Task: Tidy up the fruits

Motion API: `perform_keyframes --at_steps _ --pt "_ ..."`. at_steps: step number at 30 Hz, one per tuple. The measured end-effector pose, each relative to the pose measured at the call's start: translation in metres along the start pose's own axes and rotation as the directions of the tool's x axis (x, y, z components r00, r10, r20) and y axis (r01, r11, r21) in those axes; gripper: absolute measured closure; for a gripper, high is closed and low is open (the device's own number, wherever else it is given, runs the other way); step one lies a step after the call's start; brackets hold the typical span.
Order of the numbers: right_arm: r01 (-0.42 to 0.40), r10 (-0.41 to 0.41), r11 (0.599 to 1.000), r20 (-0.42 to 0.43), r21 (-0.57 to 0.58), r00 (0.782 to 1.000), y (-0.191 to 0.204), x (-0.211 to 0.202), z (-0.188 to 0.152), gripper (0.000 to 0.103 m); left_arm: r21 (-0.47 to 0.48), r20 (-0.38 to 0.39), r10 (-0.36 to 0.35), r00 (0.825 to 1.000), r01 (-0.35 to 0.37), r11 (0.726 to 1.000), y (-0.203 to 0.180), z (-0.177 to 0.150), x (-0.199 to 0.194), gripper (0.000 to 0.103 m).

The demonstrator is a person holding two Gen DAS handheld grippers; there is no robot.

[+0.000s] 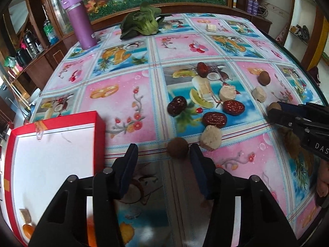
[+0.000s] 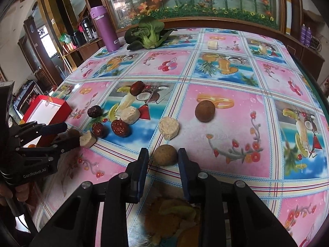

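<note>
My left gripper (image 1: 163,154) is open low over the table, and a dark brown round fruit (image 1: 177,150) lies between its fingertips, close to the right finger. A red box (image 1: 98,127) with a white inside stands to its left, holding a beige piece (image 1: 25,215) and something orange (image 1: 27,229). My right gripper (image 2: 163,156) is closed about a tan round fruit (image 2: 164,155) that rests on the tablecloth. Several dark red dates (image 1: 214,119) and beige chunks (image 1: 210,140) lie between the two grippers. Another brown round fruit (image 2: 205,111) sits farther out.
A purple bottle (image 1: 79,20) and a leafy green vegetable (image 1: 141,21) stand at the table's far side, with a pale cube (image 1: 211,28) near them. The table edge (image 1: 308,74) curves along the right. A hand (image 2: 12,191) holds the left gripper.
</note>
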State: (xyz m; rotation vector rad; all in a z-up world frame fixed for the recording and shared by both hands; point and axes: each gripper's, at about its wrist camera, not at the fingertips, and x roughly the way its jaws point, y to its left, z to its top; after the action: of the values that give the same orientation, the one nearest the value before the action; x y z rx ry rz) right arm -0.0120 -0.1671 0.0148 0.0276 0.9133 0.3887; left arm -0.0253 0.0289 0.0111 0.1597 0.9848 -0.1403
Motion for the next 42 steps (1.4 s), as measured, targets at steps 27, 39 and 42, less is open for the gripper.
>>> perform_keyframes --at_steps 27,39,42 --pt "0.010 -0.007 1.000 0.151 -0.015 0.989 0.000 -0.025 0.003 0.081 -0.054 0.063 -0.041 0.997 0.044 0.998 -0.005 -0.010 -0.023 0.080" --pt "0.069 -0.076 0.997 0.199 0.046 0.977 -0.012 -0.029 0.004 0.081 -0.121 0.217 0.097 0.971 -0.072 0.990 0.019 -0.025 -0.089 0.080" --pt "0.076 -0.086 0.996 0.208 0.057 0.974 -0.010 -0.030 0.005 0.081 -0.141 0.237 0.145 0.961 -0.113 0.983 0.027 -0.033 -0.100 0.080"
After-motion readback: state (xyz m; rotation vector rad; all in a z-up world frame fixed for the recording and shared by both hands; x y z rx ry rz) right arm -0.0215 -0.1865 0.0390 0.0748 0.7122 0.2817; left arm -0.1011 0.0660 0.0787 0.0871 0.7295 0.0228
